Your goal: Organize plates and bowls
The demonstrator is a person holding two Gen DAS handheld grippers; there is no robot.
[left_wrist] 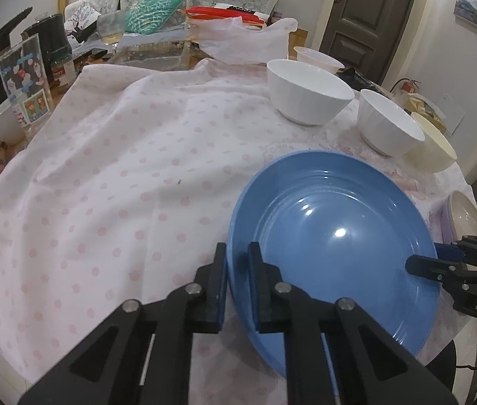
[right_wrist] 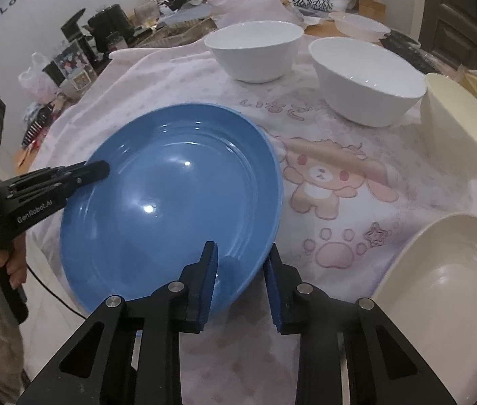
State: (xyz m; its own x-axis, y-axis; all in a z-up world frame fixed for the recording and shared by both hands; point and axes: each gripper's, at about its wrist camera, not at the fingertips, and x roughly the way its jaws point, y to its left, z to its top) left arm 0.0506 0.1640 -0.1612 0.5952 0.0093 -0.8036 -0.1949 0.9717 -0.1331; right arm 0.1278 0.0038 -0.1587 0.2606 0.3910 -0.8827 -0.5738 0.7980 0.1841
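Two tools are set at the blue plate, left tool clamped on its rim, right tool parted astride the opposite rim; stiff, glossy, breakable ware, judged best held by the rims.

Dim-ish indoor light from overhead, cool cast, soft weak shadows under the dishes on the tablecloth. Small bright glare spots on the blue plate, repeated in the right wrist view. Strong fisheye bending and black vignette at corners in both views; mid-frame is fairly sharp, while far clutter and the door look soft and noisy.
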